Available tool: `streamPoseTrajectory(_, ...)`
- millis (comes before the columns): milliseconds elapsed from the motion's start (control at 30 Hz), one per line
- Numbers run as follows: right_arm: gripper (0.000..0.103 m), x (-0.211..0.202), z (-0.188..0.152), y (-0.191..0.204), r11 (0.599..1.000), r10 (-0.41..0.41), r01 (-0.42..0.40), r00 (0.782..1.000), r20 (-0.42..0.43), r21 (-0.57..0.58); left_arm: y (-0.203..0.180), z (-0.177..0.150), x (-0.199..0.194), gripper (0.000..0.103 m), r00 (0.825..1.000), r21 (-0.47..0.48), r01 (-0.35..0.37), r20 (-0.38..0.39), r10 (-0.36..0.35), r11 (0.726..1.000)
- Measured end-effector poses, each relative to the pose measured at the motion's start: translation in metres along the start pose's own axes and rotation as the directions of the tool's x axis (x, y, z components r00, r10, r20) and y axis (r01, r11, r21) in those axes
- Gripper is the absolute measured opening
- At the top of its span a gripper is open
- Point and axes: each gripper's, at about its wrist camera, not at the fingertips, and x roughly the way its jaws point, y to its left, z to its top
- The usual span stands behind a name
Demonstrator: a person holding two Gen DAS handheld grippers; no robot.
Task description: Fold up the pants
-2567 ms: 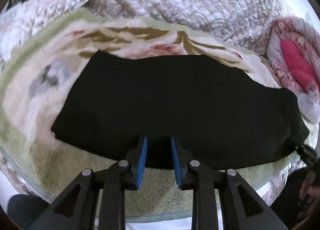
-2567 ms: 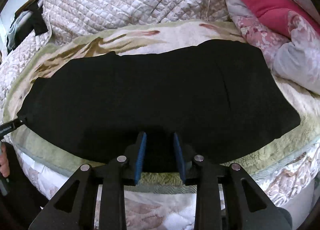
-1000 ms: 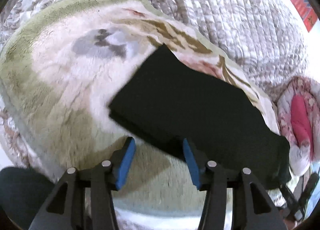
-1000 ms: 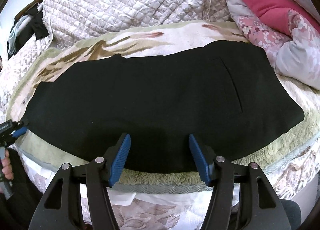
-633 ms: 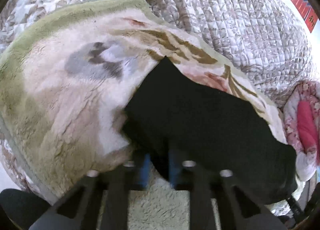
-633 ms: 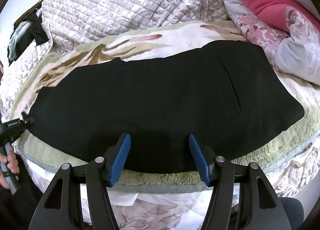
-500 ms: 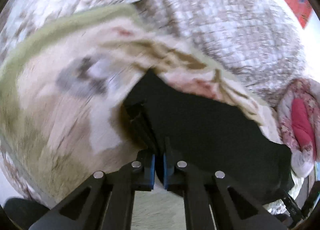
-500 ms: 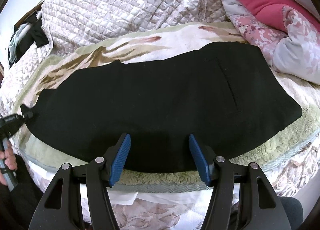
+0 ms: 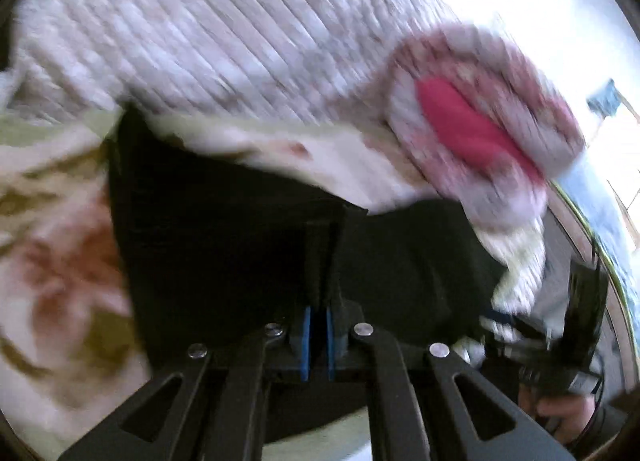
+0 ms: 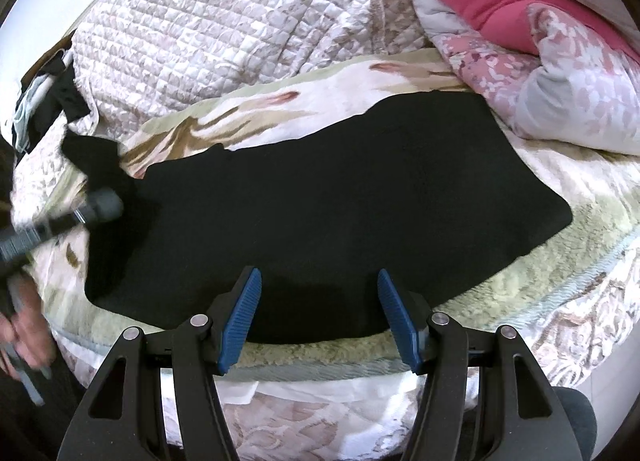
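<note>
The black pants (image 10: 332, 213) lie spread lengthwise across a floral fleece blanket (image 10: 520, 301) on the bed, one end just beside a pink floral comforter (image 10: 560, 73), the opposite leg end raised off the blanket at the left of the right wrist view. I hold my left gripper (image 9: 318, 261) with its fingers (image 9: 306, 337) pressed together, clamped on the black fabric of that leg end; the blue pads show only a thin dark gap, and the cloth (image 9: 224, 245) fills the view around and beyond them. The left wrist view is blurred. In the right wrist view that same gripper (image 10: 96, 205) appears at the left edge, blurred, with the hand (image 10: 24, 325) that carries it below it. I hold my right gripper (image 10: 318, 313) above the near edge of the pants, its fingers (image 10: 240, 317) standing well apart, with the hem and a strip of blanket between them; I cannot tell whether the tips touch the cloth. Beyond the blanket lies a quilted bedspread (image 10: 224, 29), with dark clothing (image 10: 48, 109) bunched at its far left.
</note>
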Motion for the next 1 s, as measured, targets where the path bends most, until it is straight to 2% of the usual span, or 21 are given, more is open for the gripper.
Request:
streamPoseTrajectory(67, 0.06, -0.001, -0.001, -0.004, 1.0, -0.001, 0.001, 1.0, -0.002, 0.01, -0.009, -0.016, 0.019, 0.007, 0.997, 0.017, 0.036, -0.068, -0.035, 0.999)
streamPoseTrajectory(200, 0.06, 0.0, 0.0, -0.005, 1.0, 0.011, -0.011, 1.0, 0.0, 0.02, -0.013, -0.035, 0.035, 0.009, 0.987, 0.015, 0.042, -0.154, -0.039, 0.999)
streamPoseTrajectory(267, 0.06, -0.001, 0.002, -0.004, 1.0, 0.023, -0.023, 1.0, 0.01, 0.019, -0.013, -0.036, 0.025, 0.012, 0.987, 0.007, 0.062, -0.146, -0.06, 0.998)
streamPoseTrajectory(333, 0.06, -0.001, 0.004, -0.003, 0.999, 0.044, -0.044, 0.999, 0.014, 0.02, -0.012, -0.032, 0.011, 0.025, 0.99, -0.001, 0.082, -0.115, -0.081, 0.997)
streamPoseTrajectory(467, 0.06, 0.004, 0.011, 0.008, 0.989, 0.148, -0.148, 0.989, -0.002, 0.019, 0.002, -0.029, -0.029, 0.038, 0.993, -0.038, 0.116, -0.005, -0.116, 0.993)
streamPoseTrajectory(500, 0.06, 0.006, 0.013, 0.011, 0.982, 0.185, -0.185, 0.983, -0.008, 0.021, 0.008, -0.027, -0.035, 0.042, 0.995, -0.054, 0.103, 0.018, -0.102, 0.993)
streamPoseTrajectory(567, 0.06, 0.017, 0.017, 0.017, 0.966, 0.258, -0.257, 0.966, -0.032, 0.038, 0.023, -0.024, -0.043, 0.043, 0.998, -0.087, 0.037, 0.044, -0.033, 0.995)
streamPoseTrajectory(733, 0.06, 0.063, 0.029, 0.035, 0.938, 0.346, -0.341, 0.929, -0.13, 0.056, 0.062, -0.032, -0.048, 0.043, 0.996, -0.164, -0.084, 0.018, 0.088, 0.983)
streamPoseTrajectory(800, 0.06, 0.076, 0.031, 0.038, 0.931, 0.364, -0.36, 0.919, -0.152, 0.058, 0.067, -0.036, -0.049, 0.043, 0.995, -0.169, -0.099, 0.017, 0.103, 0.981)
streamPoseTrajectory(867, 0.06, 0.086, 0.036, 0.042, 0.929, 0.369, -0.365, 0.918, -0.145, 0.056, 0.07, -0.041, -0.048, 0.043, 0.994, -0.17, -0.109, 0.008, 0.112, 0.979)
streamPoseTrajectory(1000, 0.06, 0.101, 0.045, 0.052, 0.911, 0.413, -0.411, 0.897, -0.16, 0.047, 0.07, -0.048, -0.04, 0.043, 0.993, -0.164, -0.115, -0.02, 0.113, 0.98)
